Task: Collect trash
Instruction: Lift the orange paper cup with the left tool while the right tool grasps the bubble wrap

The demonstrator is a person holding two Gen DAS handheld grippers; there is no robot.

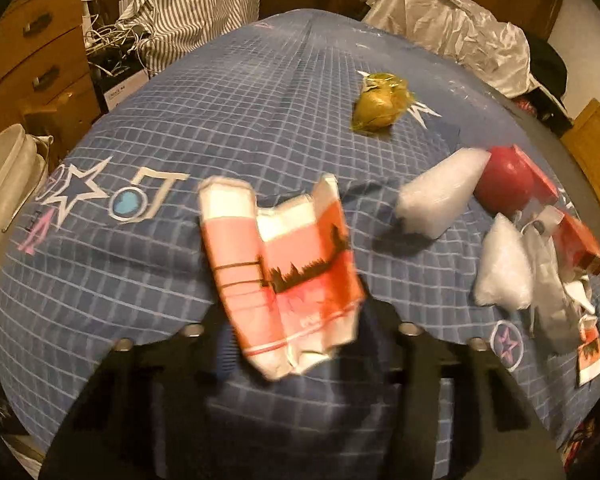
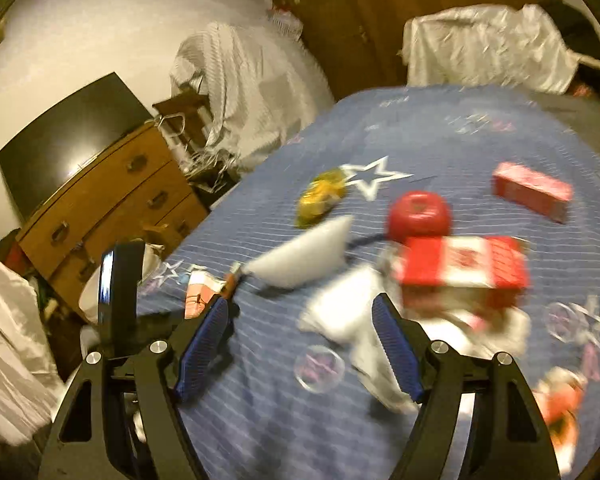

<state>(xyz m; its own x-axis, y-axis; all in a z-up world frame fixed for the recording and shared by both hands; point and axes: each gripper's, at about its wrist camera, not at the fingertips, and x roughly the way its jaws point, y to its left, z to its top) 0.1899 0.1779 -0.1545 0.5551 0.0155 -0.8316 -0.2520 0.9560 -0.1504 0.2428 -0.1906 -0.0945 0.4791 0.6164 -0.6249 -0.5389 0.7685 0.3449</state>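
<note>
- Trash — scattered over a blue checked bedspread: a pink-and-orange wrapper, a yellow crumpled wrapper, two white plastic pouches, a red round piece and red cartons.
- Left gripper: jaws drawn in on the pink-and-orange wrapper, one dark finger on either flank. Reads as a pinch, but the fingers are blurred, so pad contact is a judgement.
- That wrapper looks like thin creased paper or film: near weightless, soft, collapses under pressure. Grip it across a bunched fold, not a loose flap, or it slides out.
- Right gripper: blue pads spread wide, nothing between them. A white pouch lies just beside the right-hand pad, not clamped.
- Pouches: light, puffy, likely slick film. Take them at a tapered corner or a gathered crease; the fat middle will probably squirt away.
- Yellow crumpled wrapper: lies well apart from the rest, toward the far side of the bedspread. It's crinkly and springy — squeeze the whole ball.
- Red cartons: stiff thin card, light. Grab across the narrow faces; the corners can crush.
- Red round piece: touching or just beside one pouch, can't tell which. It looks smooth and hard, so it's likely to roll on the soft bedspread; close across its widest part.
- The right wrist view is heavily blurred, so fine detail there is unreliable.
</note>
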